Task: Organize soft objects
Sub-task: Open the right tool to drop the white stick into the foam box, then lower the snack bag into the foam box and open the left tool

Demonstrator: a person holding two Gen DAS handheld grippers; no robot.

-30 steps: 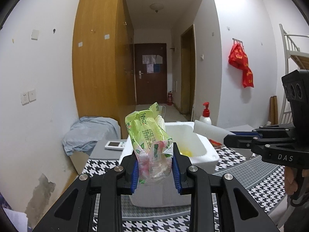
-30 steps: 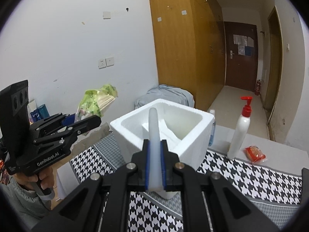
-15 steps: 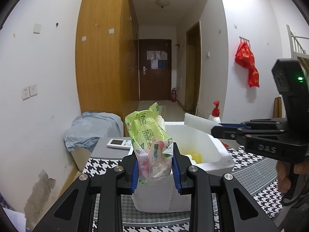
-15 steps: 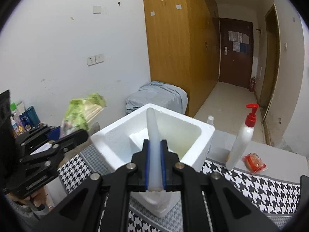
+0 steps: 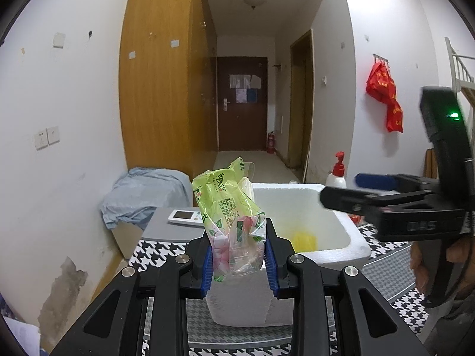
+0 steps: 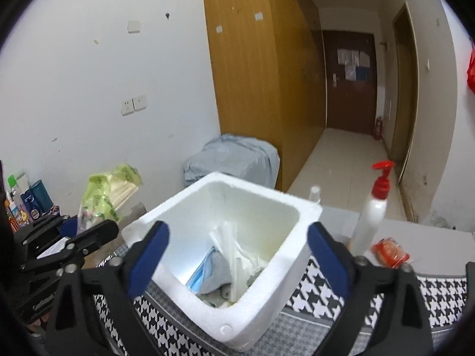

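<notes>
Blue pads of the left gripper [image 5: 239,261] press on both sides of a green tissue pack [image 5: 228,207], a soft plastic-wrapped packet with a floral lower half; the jaws stand fairly narrow and the pack rises upright out of them, its crumpled top toward twelve o'clock. Just behind the pack, from about one to three o'clock in the left wrist view, sits the white foam box [image 5: 356,252], open at the top, with something yellow on its floor. The right gripper [image 6: 237,255] is opening, its jaws flung wide with nothing between the pads, and it hangs directly over the box. In the right wrist view the box holds a blue face mask [image 6: 207,270], some pale crumpled wrapping and a white strip, so part of the sorting looks done. The pack is not yet inside; seen from the right wrist it hangs at about nine o'clock, beside the box's rim and apart from it. Judging by this, the pack is the next thing to go in. Further out, a small red packet [image 6: 390,250] lies on the grey tabletop at three o'clock, near a pump bottle [image 6: 371,216] with a red top; that packet may also be left to store.
</notes>
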